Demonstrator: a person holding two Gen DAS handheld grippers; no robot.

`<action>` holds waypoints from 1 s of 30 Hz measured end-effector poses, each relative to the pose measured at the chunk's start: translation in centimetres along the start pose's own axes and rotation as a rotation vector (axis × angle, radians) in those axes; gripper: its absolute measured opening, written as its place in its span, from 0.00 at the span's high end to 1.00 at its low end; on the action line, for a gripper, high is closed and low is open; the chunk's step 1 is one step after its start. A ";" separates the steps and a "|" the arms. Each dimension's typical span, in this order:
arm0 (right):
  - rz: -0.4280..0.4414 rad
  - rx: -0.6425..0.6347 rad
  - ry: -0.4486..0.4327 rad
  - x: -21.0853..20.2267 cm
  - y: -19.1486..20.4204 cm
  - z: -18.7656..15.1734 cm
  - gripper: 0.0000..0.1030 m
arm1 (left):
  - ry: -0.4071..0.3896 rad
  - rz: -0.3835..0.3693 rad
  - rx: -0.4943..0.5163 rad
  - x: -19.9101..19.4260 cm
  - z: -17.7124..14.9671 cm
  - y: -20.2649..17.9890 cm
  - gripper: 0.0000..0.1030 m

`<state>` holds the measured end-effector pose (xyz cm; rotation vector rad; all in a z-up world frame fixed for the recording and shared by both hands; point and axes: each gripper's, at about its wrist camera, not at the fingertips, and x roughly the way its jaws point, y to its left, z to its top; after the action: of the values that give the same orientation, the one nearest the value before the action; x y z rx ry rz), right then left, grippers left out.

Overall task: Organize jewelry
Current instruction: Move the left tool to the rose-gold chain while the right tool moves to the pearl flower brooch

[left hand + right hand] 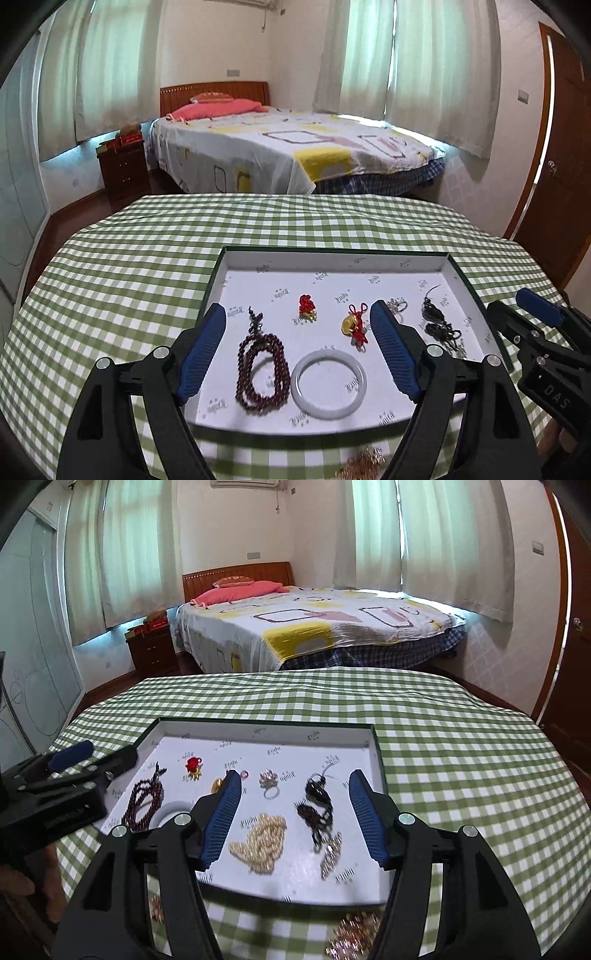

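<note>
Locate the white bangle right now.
In the left wrist view, the white bangle lies flat near the front edge of the tray, just right of the dark red bead string, below the gold charm.

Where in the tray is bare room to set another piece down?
The back strip of the tray, between the far wall and the red knot charm, is bare. The near right is crowded: pearl strand, dark bead string, rhinestone clip.

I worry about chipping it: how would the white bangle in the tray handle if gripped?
The white bangle looks like a rigid, glossy ring, so probably stiff and slippery between pads. It lies flat in the tray, so it likely won't roll unless stood on edge. Possibly brittle if dropped.
</note>
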<state>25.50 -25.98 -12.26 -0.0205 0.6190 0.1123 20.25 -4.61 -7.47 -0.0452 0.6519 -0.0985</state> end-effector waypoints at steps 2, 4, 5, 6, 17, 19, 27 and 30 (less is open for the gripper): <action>-0.011 -0.003 -0.002 -0.8 -0.2 -0.6 0.42 | -0.017 -0.001 -0.002 -0.7 -0.4 0.1 0.24; -0.020 -0.004 -0.001 -1.3 -0.3 -1.2 0.42 | -0.038 -0.002 0.002 -1.5 -1.0 0.1 0.24; -0.023 -0.003 0.000 -1.6 -0.4 -1.6 0.42 | -0.045 0.000 0.005 -1.8 -1.3 0.1 0.24; -0.026 -0.002 0.002 -1.7 -0.5 -1.8 0.42 | -0.051 0.002 0.008 -2.0 -1.6 0.1 0.24; -0.059 0.018 0.050 -2.9 -2.0 -7.5 0.42 | -0.017 0.005 -0.011 -2.8 -6.4 0.1 0.24; -0.064 0.027 0.070 -2.6 -2.3 -8.5 0.42 | -0.005 0.008 -0.010 -2.7 -7.2 0.1 0.24; -0.076 0.079 0.109 -1.3 -3.8 -9.7 0.42 | 0.040 0.021 -0.011 -1.7 -8.3 0.2 0.24; -0.071 0.097 0.128 -0.6 -4.0 -9.9 0.42 | 0.047 0.020 -0.013 -1.6 -8.7 0.2 0.24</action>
<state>19.76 -30.57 -20.00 0.0447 0.7504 0.0118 13.72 -4.38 -13.37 -0.0489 0.6993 -0.0759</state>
